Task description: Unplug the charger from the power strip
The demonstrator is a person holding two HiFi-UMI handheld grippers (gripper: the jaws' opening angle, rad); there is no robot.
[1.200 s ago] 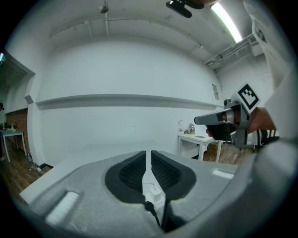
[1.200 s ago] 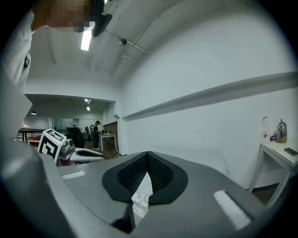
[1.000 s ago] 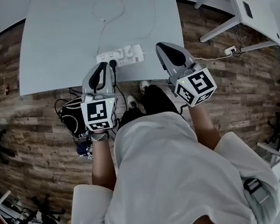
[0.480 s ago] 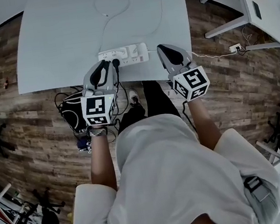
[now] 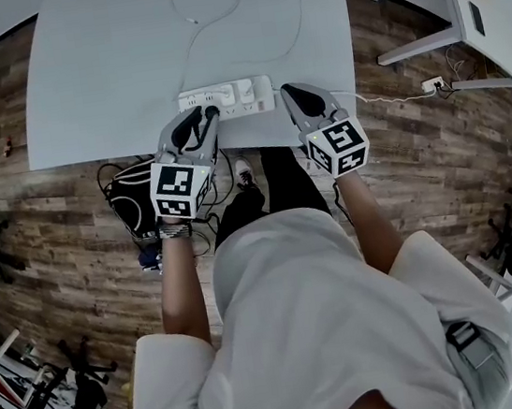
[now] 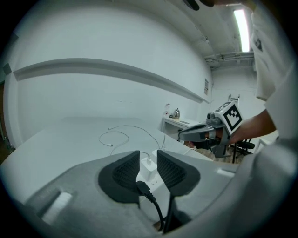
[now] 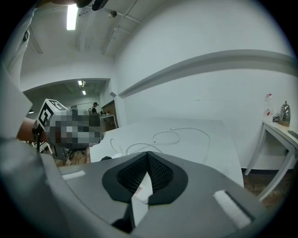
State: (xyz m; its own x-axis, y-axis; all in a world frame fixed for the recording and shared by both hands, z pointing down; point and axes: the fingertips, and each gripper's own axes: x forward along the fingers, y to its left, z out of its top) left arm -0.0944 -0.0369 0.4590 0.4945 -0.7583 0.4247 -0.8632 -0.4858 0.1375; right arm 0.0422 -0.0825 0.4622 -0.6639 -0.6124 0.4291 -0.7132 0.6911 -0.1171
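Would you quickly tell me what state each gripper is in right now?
Left gripper: open, jaws just been opening; small white cube charger between them, not gripped.
Right gripper: closed, tips touching.

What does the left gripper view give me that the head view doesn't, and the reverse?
Left gripper view only: the left tongs stand apart, having just been opening, with the white charger seen in the gap between them and no pad pressing it.
Head view only: the whole strip along the near edge of the table, and the right tongs at its right end.
Both: the black plug by the left tongs and the white cable looped on the table.
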